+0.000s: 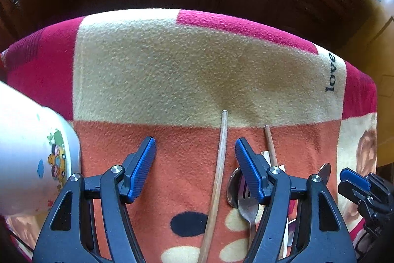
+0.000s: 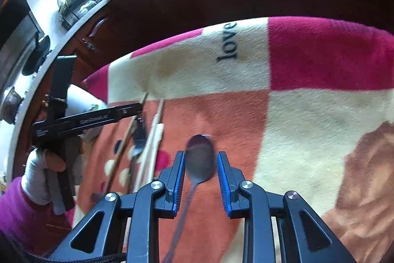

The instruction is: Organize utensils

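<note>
Utensils lie in a bunch on a soft blanket (image 1: 160,65) with red, cream and orange squares.

Start at the left. A white cup (image 1: 32,159) with little cartoon pictures stands at the left edge of the left camera's view. It may be where the utensils should go, but that is only a guess.

Next comes the left gripper (image 1: 195,164). Its two blue fingers are wide apart and hold nothing. A long wooden stick (image 1: 218,176) lies between them, closer to the right finger. It points straight away from the gripper, the same way the fingers point. It does not touch either finger.

Just right of the stick are a fork (image 1: 247,208) and a spoon bowl (image 1: 232,186), partly hidden under the right finger. A thinner brown stick (image 1: 270,144) pokes out past that finger.

Farther right is the right gripper (image 2: 200,173). Its fingers are apart too. A metal spoon (image 2: 200,160) lies between them on the orange square. Its bowl is at the fingertips and its handle runs back toward the gripper. There is a small gap on each side, so the spoon is not squeezed yet.

The right gripper is nearest to this spoon. It looks ready to close on the bowl. The left one is nearest to the long stick.
</note>
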The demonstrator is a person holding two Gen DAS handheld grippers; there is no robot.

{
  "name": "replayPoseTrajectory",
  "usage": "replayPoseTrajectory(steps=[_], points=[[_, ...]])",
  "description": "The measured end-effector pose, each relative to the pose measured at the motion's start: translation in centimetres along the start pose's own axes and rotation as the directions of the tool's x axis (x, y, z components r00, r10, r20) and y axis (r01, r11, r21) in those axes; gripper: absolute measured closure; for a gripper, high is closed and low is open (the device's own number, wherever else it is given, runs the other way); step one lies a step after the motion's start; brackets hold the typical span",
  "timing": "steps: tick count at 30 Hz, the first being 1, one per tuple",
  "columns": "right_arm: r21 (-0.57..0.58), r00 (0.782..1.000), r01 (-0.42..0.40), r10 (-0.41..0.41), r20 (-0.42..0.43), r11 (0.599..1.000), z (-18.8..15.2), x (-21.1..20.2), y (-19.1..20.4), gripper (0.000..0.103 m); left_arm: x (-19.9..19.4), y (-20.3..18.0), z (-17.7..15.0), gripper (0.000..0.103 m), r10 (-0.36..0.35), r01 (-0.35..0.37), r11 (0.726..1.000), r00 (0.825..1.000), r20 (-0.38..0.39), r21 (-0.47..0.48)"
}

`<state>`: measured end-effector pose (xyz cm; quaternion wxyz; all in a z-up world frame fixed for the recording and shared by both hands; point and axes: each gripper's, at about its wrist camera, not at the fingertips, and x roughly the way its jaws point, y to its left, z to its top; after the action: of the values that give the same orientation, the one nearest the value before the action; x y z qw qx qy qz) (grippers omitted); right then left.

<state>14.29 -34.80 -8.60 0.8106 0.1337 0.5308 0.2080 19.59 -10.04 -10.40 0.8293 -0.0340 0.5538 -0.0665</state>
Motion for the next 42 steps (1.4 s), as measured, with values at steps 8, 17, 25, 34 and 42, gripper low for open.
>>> replayPoseTrajectory(steps=[8, 17, 25, 34, 42], points=[[-0.030, 1.000, 0.013, -0.014, -0.018, 0.999, 0.7, 2.9, -0.2, 0.079, 0.8, -1.0, 1.0, 0.085, 0.002, -0.002, 0.999, 1.000, -0.005, 0.053], [-0.044, 0.998, 0.008, -0.006, 0.059, 0.999, 0.2, 1.3, 0.1, 0.102, -2.3, 0.0, -0.3, 0.099, -0.089, 0.087, 0.995, 0.995, 0.035, 0.050], [-0.094, 0.991, 0.025, -0.012, 0.131, 0.995, 0.1, -3.1, 1.9, 0.102, -9.1, 1.7, -2.0, 0.099, -0.166, 0.163, 0.986, 0.977, 0.134, 0.035], [-0.162, 0.966, 0.035, 0.008, 0.257, 0.986, 0.7, -9.8, 5.4, 0.102, -16.5, 2.8, -3.2, 0.099, -0.209, 0.212, 0.977, 0.939, 0.271, 0.018], [-0.256, 0.950, 0.010, 0.071, 0.303, 0.967, 2.8, -11.2, 11.6, 0.102, -23.1, 6.2, -3.3, 0.099, -0.230, 0.249, 0.969, 0.901, 0.369, -0.003]])
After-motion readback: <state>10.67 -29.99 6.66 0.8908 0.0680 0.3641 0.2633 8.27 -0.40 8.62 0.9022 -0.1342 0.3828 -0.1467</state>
